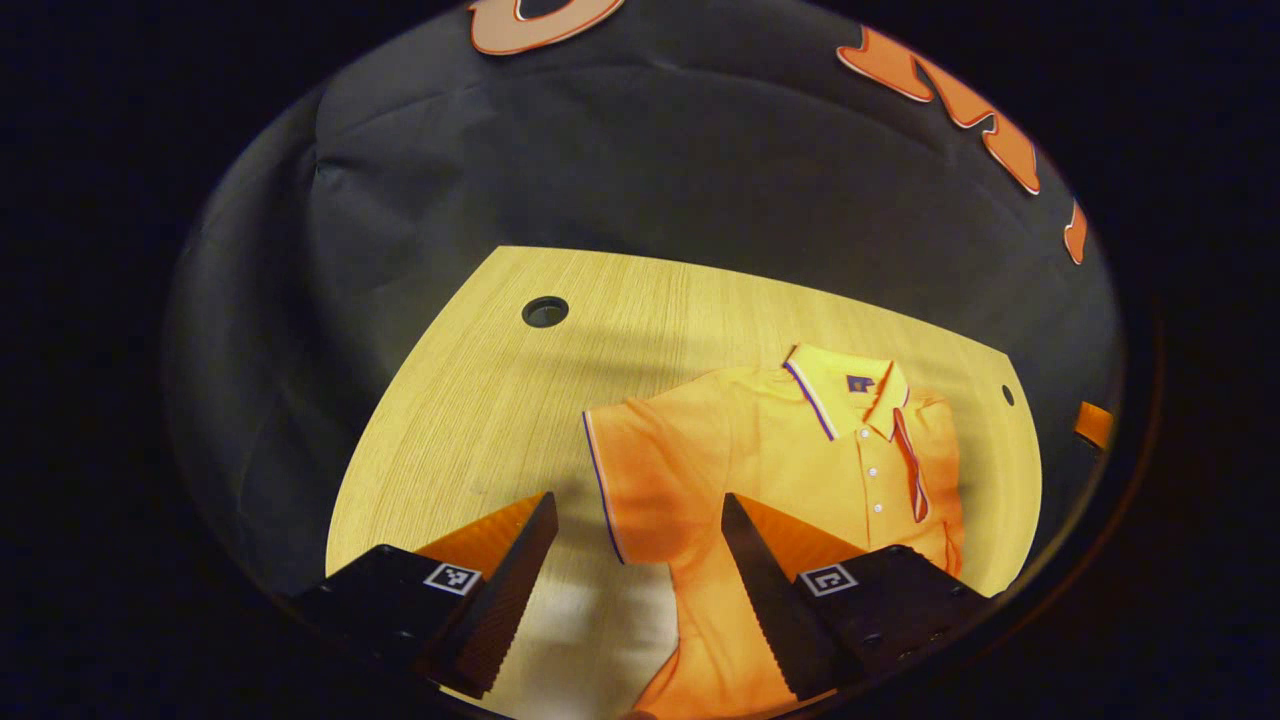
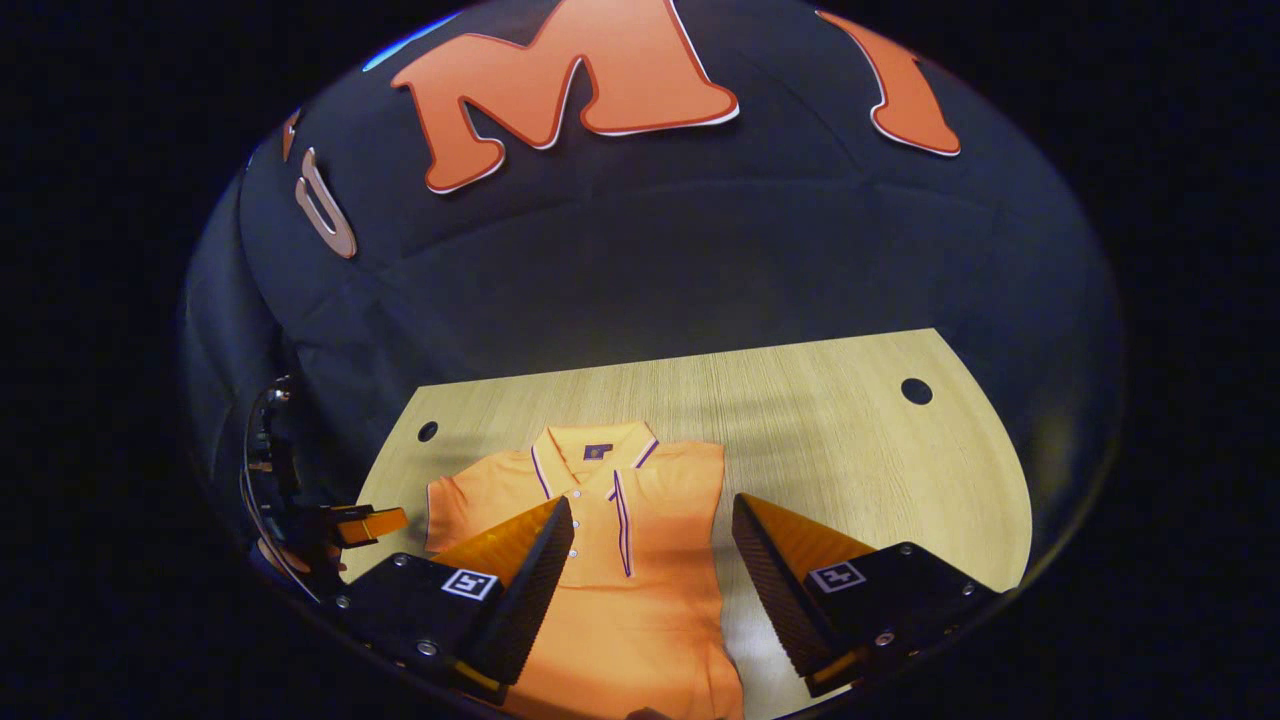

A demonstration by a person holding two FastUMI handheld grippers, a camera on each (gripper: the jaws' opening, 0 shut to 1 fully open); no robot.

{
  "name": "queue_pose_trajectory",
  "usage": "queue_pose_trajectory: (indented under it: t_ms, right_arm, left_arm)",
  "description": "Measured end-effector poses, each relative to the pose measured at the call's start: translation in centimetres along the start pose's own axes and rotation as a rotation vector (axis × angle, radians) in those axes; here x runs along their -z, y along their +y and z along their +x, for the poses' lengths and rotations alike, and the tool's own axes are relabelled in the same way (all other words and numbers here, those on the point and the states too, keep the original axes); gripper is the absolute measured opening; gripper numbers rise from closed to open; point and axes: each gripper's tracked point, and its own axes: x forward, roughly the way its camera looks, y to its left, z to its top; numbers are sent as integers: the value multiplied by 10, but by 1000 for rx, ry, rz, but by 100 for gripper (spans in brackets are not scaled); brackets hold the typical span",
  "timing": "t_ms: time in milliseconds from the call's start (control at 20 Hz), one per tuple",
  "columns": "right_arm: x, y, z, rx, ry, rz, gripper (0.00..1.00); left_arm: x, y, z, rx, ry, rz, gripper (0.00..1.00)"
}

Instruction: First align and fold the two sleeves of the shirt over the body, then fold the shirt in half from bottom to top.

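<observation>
Here the orange shirt point(image 1: 800, 460) lies flat on the wooden table point(image 1: 480, 400), front up, buttons showing. Its long axis runs from the collar point(image 1: 845, 385) at the far end, toward the cloth wall, down to the hem at the near edge, under the 2 grippers.

In the left gripper view, the left sleeve point(image 1: 640, 480) is spread out sideways on the wood, its striped cuff edge facing the bare table. The left gripper point(image 1: 640, 520) hangs above that sleeve, its 2 fingers wide apart and holding nothing; the cuff edge shows in the gap between them, and I cannot tell whether either tip touches cloth. It points forward and down at the table.

In the right gripper view, the shirt point(image 2: 640, 560) sits in the left half of the table point(image 2: 850, 440), and the right side of the body ends in a straight edge, which suggests the right sleeve is already folded in. The right gripper point(image 2: 650, 525) hovers over the chest, fingers spread and empty, the placket point(image 2: 622, 525) showing between them. At the far left of this view, part of the left gripper point(image 2: 350, 525) hangs just off the table corner.
</observation>
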Motion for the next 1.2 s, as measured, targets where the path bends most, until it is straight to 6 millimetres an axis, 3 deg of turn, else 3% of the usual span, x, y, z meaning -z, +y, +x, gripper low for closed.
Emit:
queue_pose_trajectory:
  t_ms: [300,650,850,1050,1100,1200]
  right_arm:
    - [5,-13,-22,31,-33,7,98]
    - [24,-24,-40,51,-48,15,98]
    - [30,-35,-43,59,-66,66,98]
    - [42,-44,-43,70,-54,92,98]
    - [43,-45,-43,69,-53,97,98]
    - [45,-47,-45,72,-54,107,98]
  left_arm:
    - [13,-3,48,32,187,-28,98]
    - [27,2,84,20,337,-37,98]
    - [21,1,94,-19,362,-51,95]
    - [21,-2,96,-62,397,-10,86]
    - [12,-4,96,-52,378,0,81]
    - [15,-9,101,-49,381,18,48]
